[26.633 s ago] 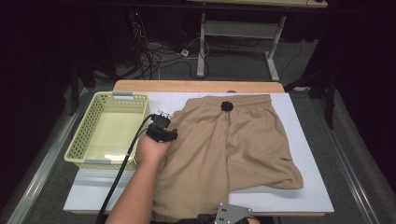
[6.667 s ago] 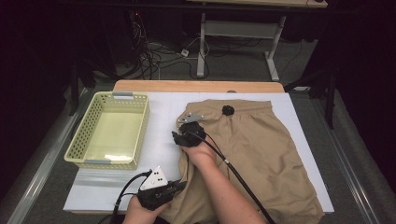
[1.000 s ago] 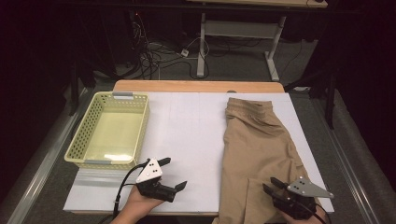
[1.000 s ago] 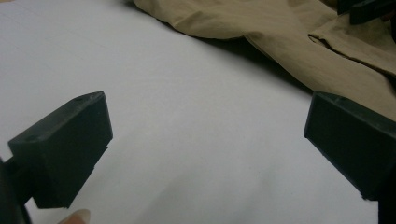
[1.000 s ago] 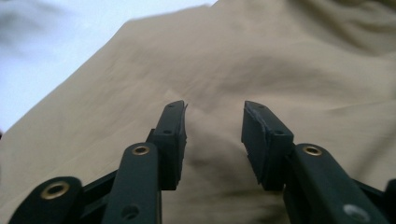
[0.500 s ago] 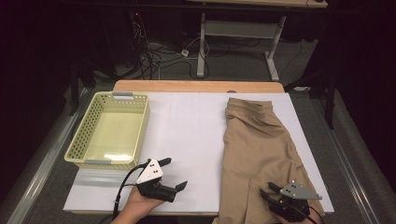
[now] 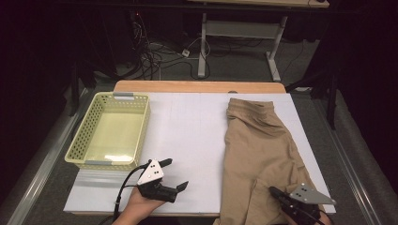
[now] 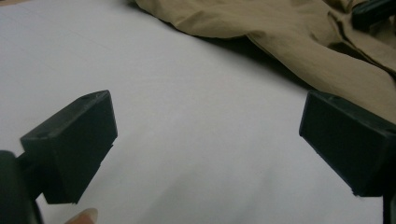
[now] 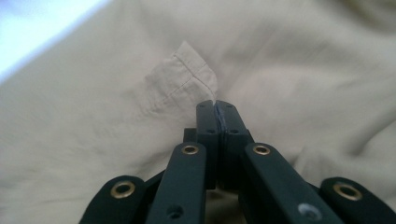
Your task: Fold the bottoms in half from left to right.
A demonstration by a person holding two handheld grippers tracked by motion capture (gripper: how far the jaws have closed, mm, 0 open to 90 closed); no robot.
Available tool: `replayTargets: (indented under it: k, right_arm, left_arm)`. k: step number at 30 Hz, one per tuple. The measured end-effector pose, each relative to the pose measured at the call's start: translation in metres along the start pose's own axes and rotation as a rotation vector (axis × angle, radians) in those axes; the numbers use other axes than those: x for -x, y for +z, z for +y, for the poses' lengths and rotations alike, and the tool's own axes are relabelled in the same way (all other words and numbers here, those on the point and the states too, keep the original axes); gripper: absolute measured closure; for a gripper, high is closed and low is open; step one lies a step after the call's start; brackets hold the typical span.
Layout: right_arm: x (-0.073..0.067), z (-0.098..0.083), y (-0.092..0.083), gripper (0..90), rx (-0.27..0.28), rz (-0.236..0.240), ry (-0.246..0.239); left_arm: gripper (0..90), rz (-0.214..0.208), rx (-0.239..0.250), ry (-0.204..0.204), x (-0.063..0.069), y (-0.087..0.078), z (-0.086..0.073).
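Tan shorts (image 7: pixel 260 150) lie folded lengthwise on the right half of the white table top (image 7: pixel 187 126). My right gripper (image 7: pixel 274 191) is at their near end by the front edge. In the right gripper view its jaws (image 9: pixel 216 105) have just been closing and now meet, with a stitched hem corner (image 9: pixel 187 77) of the shorts pinched between the tips. My left gripper (image 7: pixel 174 174) rests open on the bare table at the front, left of the shorts. In the left gripper view (image 8: pixel 208 140) there is only white surface between its jaws, and the shorts (image 8: pixel 280 28) lie beyond them.
A pale yellow mesh basket (image 7: pixel 77 140) stands at the left side of the table with nothing in it. A wooden strip (image 7: pixel 197 86) runs along the table's far edge. Cables and a desk frame are on the dark floor behind.
The right gripper's jaws have closed onto the hem of the shorts at the front edge. The left gripper and the shorts have stayed where they were.
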State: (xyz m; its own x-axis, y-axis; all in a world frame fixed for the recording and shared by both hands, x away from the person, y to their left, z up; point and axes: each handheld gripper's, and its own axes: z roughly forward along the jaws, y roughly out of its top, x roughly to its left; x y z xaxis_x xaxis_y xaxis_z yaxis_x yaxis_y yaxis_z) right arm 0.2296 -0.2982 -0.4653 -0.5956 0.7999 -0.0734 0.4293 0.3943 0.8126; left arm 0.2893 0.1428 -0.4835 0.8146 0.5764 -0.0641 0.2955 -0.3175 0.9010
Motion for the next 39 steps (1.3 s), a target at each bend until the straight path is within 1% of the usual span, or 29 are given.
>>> replayTargets:
  k: [4,5,6,7,9,12,14,15,16,17,18,19,20,24,26,27,30,32,34,36,37,39]
  right_arm:
    - [0.006,0.010,-0.032,90.0,0.070,-0.005,0.018]
    - [0.006,0.011,-0.040,90.0,0.073,-0.009,0.021]
    - [0.005,0.009,-0.048,90.0,0.070,-0.017,0.013]
    - [0.004,0.005,-0.056,90.0,0.065,-0.032,0.009]
    - [0.001,-0.007,-0.069,90.0,0.071,-0.044,0.027]
    - [0.000,-0.033,-0.083,89.7,0.059,-0.071,0.056]
    - [0.002,-0.052,-0.090,88.6,0.059,-0.081,0.106]
    - [0.005,-0.060,-0.092,87.6,0.058,-0.080,0.142]
    - [0.007,-0.066,-0.094,86.4,0.052,-0.073,0.164]
    - [0.009,-0.070,-0.096,85.6,0.045,-0.082,0.168]
    - [0.011,-0.072,-0.098,84.1,0.045,-0.090,0.173]
    - [0.013,-0.073,-0.099,82.6,0.056,-0.090,0.192]
    - [0.014,-0.073,-0.099,81.4,0.067,-0.089,0.201]
    - [0.015,-0.071,-0.098,77.6,0.074,-0.095,0.181]
    - [0.015,-0.068,-0.096,73.0,0.087,-0.097,0.185]
    - [0.015,-0.065,-0.095,70.4,0.095,-0.100,0.179]
    - [0.016,-0.053,-0.089,61.8,0.109,-0.118,0.174]
    - [0.019,-0.041,-0.080,57.9,0.107,-0.145,0.172]
    - [0.025,-0.028,-0.067,55.1,0.085,-0.168,0.162]
    - [0.032,-0.016,-0.052,53.8,0.069,-0.177,0.164]
    - [0.035,-0.011,-0.043,53.3,0.059,-0.185,0.175]
    - [0.041,-0.005,-0.026,53.2,0.033,-0.202,0.181]
  left_arm:
    - [3.7,-0.007,0.000,-0.001,-0.001,0.000,0.000]
    - [3.7,-0.008,0.002,0.001,0.000,0.000,0.000]
    - [3.8,-0.008,0.005,0.004,0.000,-0.001,0.000]
    - [3.7,-0.009,0.006,0.005,0.000,-0.001,0.000]
    - [3.7,-0.008,0.008,0.007,0.000,-0.001,0.000]
    - [3.7,-0.009,0.007,0.010,0.000,-0.001,0.000]
    - [3.8,-0.010,0.007,0.007,0.000,-0.001,0.000]
    - [3.7,-0.010,0.005,0.004,0.000,-0.001,0.000]
    - [3.8,-0.010,0.002,0.000,-0.001,0.000,0.000]
    - [3.8,-0.011,-0.001,-0.003,-0.001,0.000,0.000]
    - [3.8,-0.012,-0.003,-0.004,-0.001,0.000,0.000]
    - [3.8,-0.012,-0.005,-0.005,-0.001,0.001,0.000]
    - [3.8,-0.012,-0.007,-0.005,-0.001,0.001,0.000]
    - [3.8,-0.015,-0.008,-0.008,-0.002,0.001,0.001]
    - [3.8,-0.014,-0.007,-0.005,-0.001,0.001,0.000]
    - [3.8,-0.013,-0.006,-0.003,-0.001,0.001,0.000]
    - [3.8,-0.006,-0.005,0.001,-0.001,0.000,0.000]
    - [3.8,-0.004,-0.004,0.003,0.000,0.000,0.000]
    - [3.8,-0.006,-0.002,0.005,0.000,0.000,0.000]
    - [3.8,-0.008,0.002,0.004,0.000,0.000,0.000]
    - [3.8,-0.008,0.004,0.004,0.000,0.000,0.000]
    - [3.8,-0.010,0.003,0.005,0.000,0.000,0.000]
